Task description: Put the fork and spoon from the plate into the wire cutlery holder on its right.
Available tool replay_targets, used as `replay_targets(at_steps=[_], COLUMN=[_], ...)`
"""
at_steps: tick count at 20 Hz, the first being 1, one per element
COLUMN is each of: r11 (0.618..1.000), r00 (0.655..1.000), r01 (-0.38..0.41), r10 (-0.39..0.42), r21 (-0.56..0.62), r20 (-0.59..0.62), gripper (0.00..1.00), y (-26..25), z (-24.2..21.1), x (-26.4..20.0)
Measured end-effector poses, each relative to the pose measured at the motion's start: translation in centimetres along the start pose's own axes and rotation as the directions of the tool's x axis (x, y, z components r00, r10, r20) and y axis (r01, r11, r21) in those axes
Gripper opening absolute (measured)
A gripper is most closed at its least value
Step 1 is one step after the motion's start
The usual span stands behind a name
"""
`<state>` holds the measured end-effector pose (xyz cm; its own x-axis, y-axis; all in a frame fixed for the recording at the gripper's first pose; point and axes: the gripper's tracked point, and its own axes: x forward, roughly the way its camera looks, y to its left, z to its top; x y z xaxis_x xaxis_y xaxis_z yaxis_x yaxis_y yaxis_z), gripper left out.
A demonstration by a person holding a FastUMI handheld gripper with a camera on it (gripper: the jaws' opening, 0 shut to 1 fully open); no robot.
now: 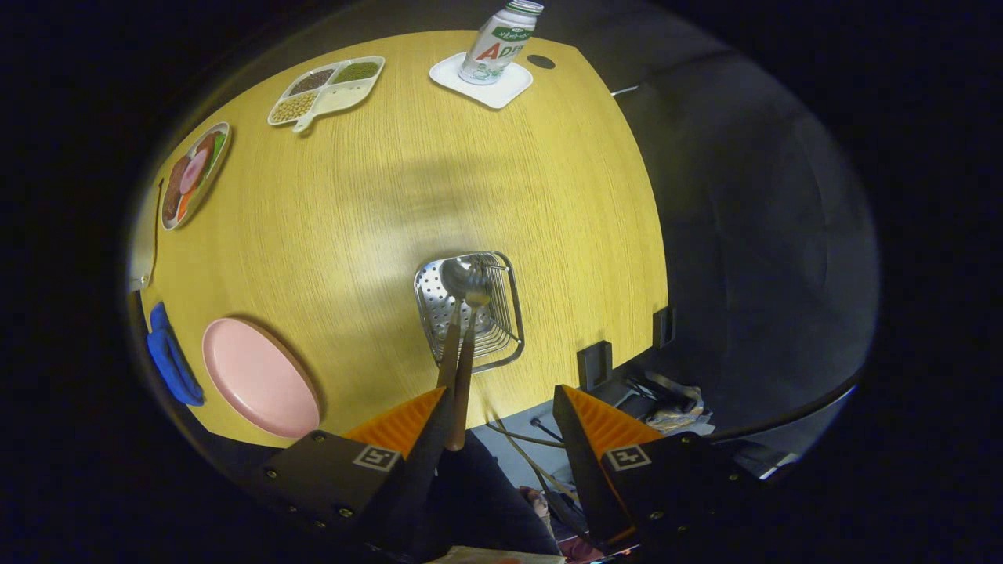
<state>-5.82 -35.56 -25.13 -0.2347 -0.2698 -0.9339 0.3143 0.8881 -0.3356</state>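
Now tool (501, 419) open; one fork (476, 291), one spoon (454, 276) in holder (509, 313).

The hand-held gripper (501, 419) hangs high over the desk's (376, 204) near edge, tilted downward, its two fingers (403, 427) spread wide apart with nothing pressed between them.

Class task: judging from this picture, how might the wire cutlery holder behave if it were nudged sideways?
The wire cutlery holder looks light, so it would probably slide on the smooth table. With the fork and spoon leaning out toward the open claw, it might tip that way.
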Motion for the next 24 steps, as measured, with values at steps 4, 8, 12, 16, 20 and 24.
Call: replay_targets(at_steps=[4, 8, 12, 16, 20, 24], r11=[1.0, 1.0, 1.0, 1.0, 0.999, 0.993], r00=[1.0, 1.0, 1.0, 1.0, 0.993, 0.947], r01=[-0.003, -0.002, -0.002, -0.006, -0.033, -0.104], r10=[0.003, 0.002, 0.002, 0.007, 0.031, 0.082], r21=[-0.013, -0.023, -0.026, -0.026, 0.018, 0.052], r20=[0.013, 0.019, 0.023, 0.03, 0.118, 0.31], gripper=[0.8, 0.8, 0.8, 0.8, 0.8, 0.8], y=[0.4, 0.6, 0.5, 0.5, 1.0, 2.2], z=[0.2, 0.0, 0.0, -0.1, 0.9, 3.5], x=[-0.1, -0.2, -0.2, -0.3, -0.7, -1.3])
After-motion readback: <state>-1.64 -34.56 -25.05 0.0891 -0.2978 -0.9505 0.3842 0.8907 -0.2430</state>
